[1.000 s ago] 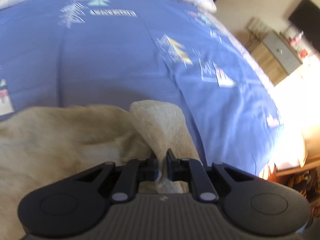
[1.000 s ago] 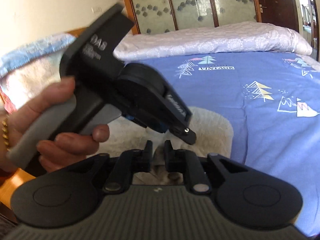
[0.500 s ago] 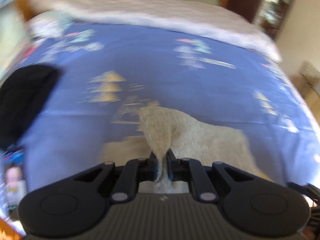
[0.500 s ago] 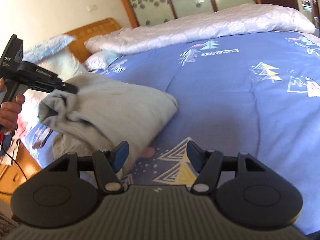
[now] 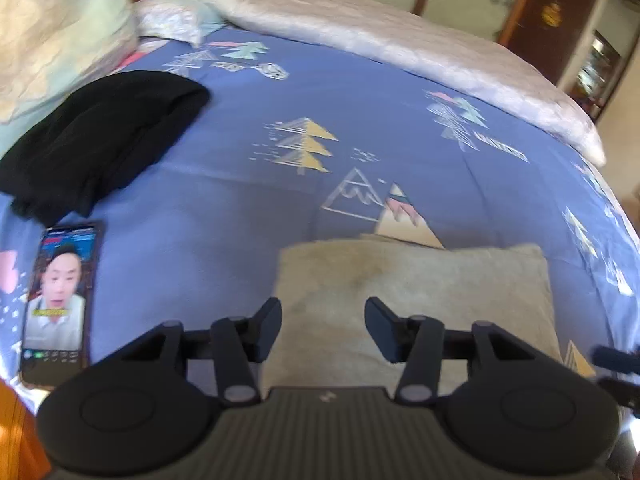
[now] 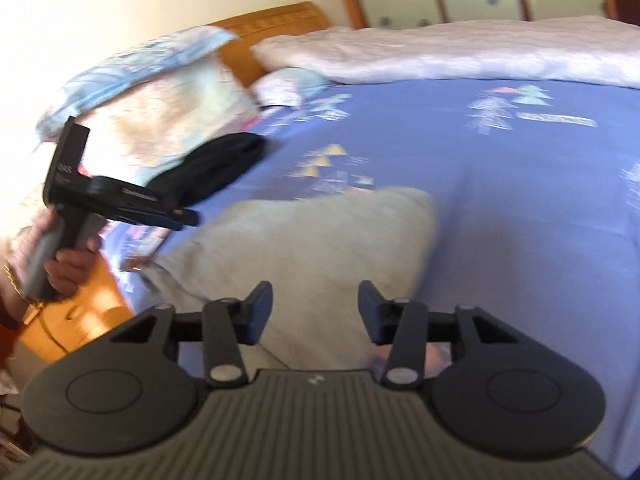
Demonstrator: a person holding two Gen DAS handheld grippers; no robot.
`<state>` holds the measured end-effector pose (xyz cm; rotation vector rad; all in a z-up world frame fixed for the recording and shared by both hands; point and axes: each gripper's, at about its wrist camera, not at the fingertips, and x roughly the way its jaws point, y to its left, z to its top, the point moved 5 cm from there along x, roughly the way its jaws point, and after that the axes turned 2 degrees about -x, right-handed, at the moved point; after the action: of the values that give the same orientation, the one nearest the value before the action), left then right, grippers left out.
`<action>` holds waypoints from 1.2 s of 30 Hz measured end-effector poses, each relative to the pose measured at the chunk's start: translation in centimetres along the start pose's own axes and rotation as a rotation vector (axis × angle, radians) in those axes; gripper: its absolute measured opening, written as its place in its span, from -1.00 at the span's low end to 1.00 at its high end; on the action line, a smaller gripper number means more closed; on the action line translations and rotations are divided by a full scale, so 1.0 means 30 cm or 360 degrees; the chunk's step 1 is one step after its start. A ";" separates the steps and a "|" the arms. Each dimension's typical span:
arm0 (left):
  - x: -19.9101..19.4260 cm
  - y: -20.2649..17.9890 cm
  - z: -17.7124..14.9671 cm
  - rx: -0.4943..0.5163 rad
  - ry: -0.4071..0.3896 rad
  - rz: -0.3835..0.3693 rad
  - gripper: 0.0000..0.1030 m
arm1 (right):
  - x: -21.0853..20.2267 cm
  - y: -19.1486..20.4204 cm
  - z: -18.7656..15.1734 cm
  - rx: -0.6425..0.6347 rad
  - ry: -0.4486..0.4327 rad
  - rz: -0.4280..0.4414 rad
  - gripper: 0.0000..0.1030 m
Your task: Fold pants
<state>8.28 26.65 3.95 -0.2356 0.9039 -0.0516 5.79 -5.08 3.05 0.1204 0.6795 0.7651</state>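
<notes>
The beige pants point(image 5: 416, 292) lie folded in a flat rectangle on the blue bedspread point(image 5: 248, 208). They also show in the right wrist view point(image 6: 312, 248). My left gripper point(image 5: 323, 328) is open and empty, hovering just above the near edge of the pants. My right gripper point(image 6: 316, 312) is open and empty, above the pants' near side. The left gripper also shows in the right wrist view point(image 6: 188, 216), held in a hand off the pants' left end, apart from the cloth.
A black garment point(image 5: 100, 140) lies on the bed at the left, near the pillows point(image 5: 52, 40). A phone with a lit screen point(image 5: 58, 304) lies near the bed's left edge. A white quilt point(image 5: 380, 36) runs along the far side. A wooden bedside piece point(image 6: 76, 320) stands at the left.
My left gripper has opened and let go of the pants, which now lie flat and folded. My right gripper, open half a second ago, has moved over the pants.
</notes>
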 end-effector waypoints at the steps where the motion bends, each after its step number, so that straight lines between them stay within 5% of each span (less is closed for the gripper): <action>1: 0.023 -0.007 -0.008 0.0016 0.0019 0.0015 -0.09 | 0.024 0.011 -0.010 -0.0004 0.0030 0.0018 -0.04; 5: 0.148 -0.029 -0.073 0.0088 0.0122 0.0090 0.00 | 0.172 -0.023 -0.133 -0.0073 0.0307 -0.0115 -0.03; 6: 0.153 -0.027 -0.081 0.0098 0.0103 0.0115 0.14 | 0.164 -0.017 -0.144 -0.0114 0.0244 -0.0110 -0.03; 10: 0.112 0.006 -0.056 0.0035 0.0060 0.0073 0.14 | 0.107 0.000 -0.116 -0.0143 0.0251 -0.0114 0.13; 13: 0.053 0.081 -0.027 -0.0042 -0.0058 0.0156 0.74 | 0.039 -0.061 -0.081 0.0014 0.0127 -0.0117 0.30; 15: 0.050 0.137 -0.027 -0.0132 -0.0064 0.0155 0.86 | 0.011 -0.128 -0.076 0.0171 0.0092 -0.0135 0.33; 20: 0.132 0.193 -0.105 -0.0367 0.0165 -0.0135 0.86 | 0.030 -0.243 -0.111 0.0543 0.0125 -0.0083 0.44; 25: 0.160 0.090 -0.148 -0.0400 0.0149 -0.0378 0.96 | 0.146 -0.212 -0.122 0.0580 0.0243 0.0022 0.38; 27: 0.184 0.009 -0.159 -0.0244 0.0098 -0.0236 0.96 | 0.198 -0.175 -0.105 0.0503 0.0264 -0.0016 0.22; 28: 0.196 -0.019 -0.166 -0.0179 0.0086 -0.0178 0.91 | 0.207 -0.156 -0.085 0.0414 0.0275 -0.0068 -0.04; 30: 0.206 -0.082 -0.152 -0.0132 0.0086 -0.0137 0.30 | 0.195 -0.135 -0.052 0.0300 0.0258 -0.0101 -0.38; 32: 0.211 -0.139 -0.122 -0.0183 0.0116 -0.0252 0.12 | 0.126 -0.120 -0.003 0.0155 0.0142 -0.0153 -0.54; 36: 0.239 -0.376 -0.104 -0.0122 0.0143 -0.0486 0.15 | -0.054 -0.154 0.105 -0.0158 -0.0123 -0.0451 -0.59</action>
<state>10.89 14.09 -0.91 -0.4443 0.9539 -0.3129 9.62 -9.08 4.82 -0.0370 0.5692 0.5178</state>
